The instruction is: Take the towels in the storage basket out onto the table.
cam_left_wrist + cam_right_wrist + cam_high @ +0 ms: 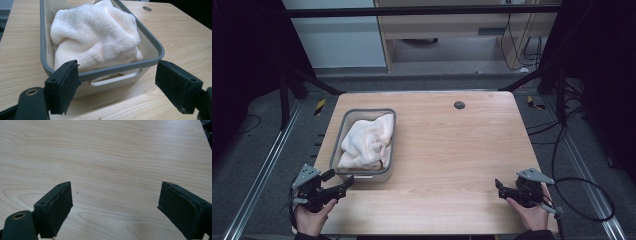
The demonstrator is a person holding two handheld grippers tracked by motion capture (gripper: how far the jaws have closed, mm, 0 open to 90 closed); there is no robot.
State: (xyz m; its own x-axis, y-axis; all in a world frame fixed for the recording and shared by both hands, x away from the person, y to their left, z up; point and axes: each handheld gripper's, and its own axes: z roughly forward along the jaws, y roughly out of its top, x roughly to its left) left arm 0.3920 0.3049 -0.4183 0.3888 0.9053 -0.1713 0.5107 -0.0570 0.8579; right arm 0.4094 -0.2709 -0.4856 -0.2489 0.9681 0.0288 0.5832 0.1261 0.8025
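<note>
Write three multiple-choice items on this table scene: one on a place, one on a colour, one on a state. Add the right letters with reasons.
1. Where does the crumpled white terry towel lie?
A. inside the grey-rimmed rectangular plastic tub
B. flat on the light wooden table
C. between the jaws of the right hand-held gripper

2. What colour is the tub's rim?
A. red
B. grey
C. yellow

3. How do the jaws of the left hand-held gripper stand?
A. shut on the towel
B. shut on the tub's handle
C. wide open, holding nothing

Answers:
1. A, since the towel is heaped within the tub's walls in the high view.
2. B, as the left gripper view shows a grey band round the tub's top.
3. C, for its pads stand far apart before the tub's near end.
</note>
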